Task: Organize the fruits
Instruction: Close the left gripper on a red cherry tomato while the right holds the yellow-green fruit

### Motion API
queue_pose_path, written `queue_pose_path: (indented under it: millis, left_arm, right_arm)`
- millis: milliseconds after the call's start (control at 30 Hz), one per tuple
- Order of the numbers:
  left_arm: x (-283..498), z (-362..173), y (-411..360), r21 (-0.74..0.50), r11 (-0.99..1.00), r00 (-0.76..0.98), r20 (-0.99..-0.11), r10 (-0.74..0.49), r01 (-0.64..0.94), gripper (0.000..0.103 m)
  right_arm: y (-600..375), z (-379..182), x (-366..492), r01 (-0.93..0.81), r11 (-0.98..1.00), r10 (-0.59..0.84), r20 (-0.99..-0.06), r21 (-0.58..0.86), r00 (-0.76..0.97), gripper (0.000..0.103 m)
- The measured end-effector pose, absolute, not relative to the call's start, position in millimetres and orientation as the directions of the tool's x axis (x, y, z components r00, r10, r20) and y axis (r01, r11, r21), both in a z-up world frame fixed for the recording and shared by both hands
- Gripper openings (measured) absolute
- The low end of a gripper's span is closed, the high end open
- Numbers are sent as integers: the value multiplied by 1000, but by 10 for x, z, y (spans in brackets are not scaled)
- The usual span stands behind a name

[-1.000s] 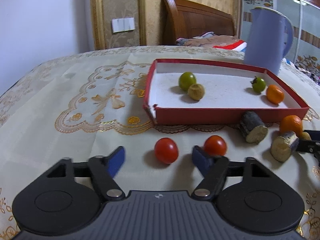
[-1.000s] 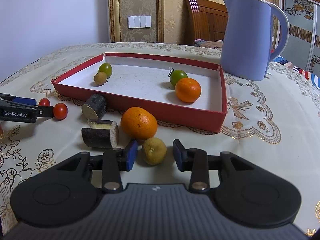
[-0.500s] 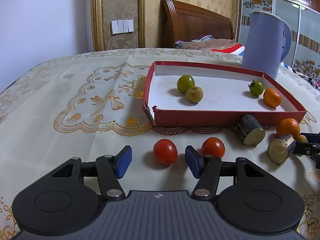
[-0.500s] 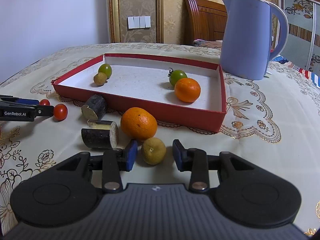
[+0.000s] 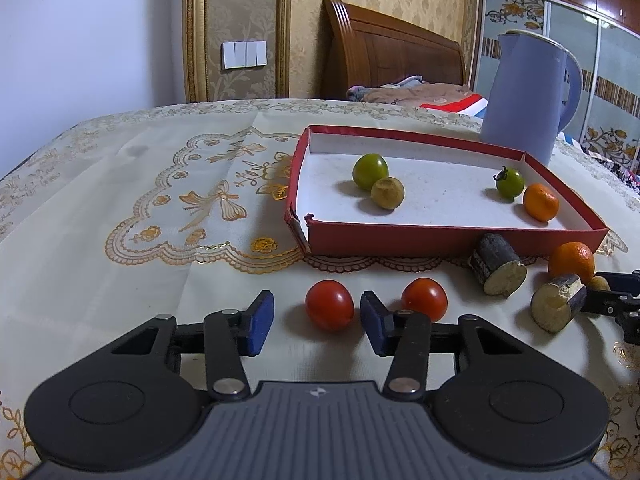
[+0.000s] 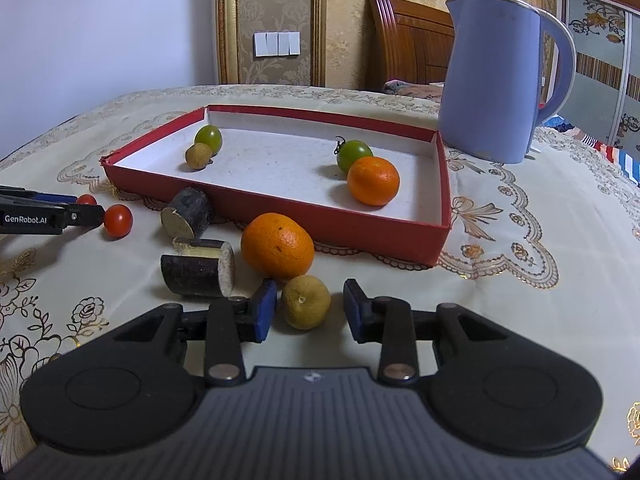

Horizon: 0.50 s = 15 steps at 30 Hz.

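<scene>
In the left wrist view my left gripper [image 5: 316,320] straddles a red tomato [image 5: 330,311] on the tablecloth. Its jaws are closing; a gap shows at the left pad and a sliver at the right. A second red tomato [image 5: 425,300] lies just outside the right finger. In the right wrist view my right gripper [image 6: 310,314] flanks a small yellow-green fruit [image 6: 306,302], with slim gaps on both sides. An orange [image 6: 278,246] sits just beyond it. The red tray [image 6: 320,228] holds two green tomatoes, a small brownish fruit and an orange [image 6: 373,180].
Two dark log pieces [image 6: 198,268] [image 6: 187,218] lie between the grippers, in front of the tray. A blue kettle [image 6: 492,80] stands behind the tray's right corner. The cloth-covered table falls away at the left. A bed headboard stands behind the table.
The left gripper's fingers have drawn in around the red tomato. The right gripper and its fruit look the same.
</scene>
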<state>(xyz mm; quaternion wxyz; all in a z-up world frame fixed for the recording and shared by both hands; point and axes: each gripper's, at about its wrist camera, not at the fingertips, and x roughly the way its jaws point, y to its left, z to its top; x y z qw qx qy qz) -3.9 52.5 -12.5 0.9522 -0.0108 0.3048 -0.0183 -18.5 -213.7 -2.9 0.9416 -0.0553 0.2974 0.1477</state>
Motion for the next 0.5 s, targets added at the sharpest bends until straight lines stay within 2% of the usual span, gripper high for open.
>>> queue_pose_path:
  millis: [500]
  left_arm:
    - [-46,-123,566,-56,998,816,-576,-51,23,45]
  right_arm:
    - [-2162,-28,-180,-304,953,245,-572,-7,783,31]
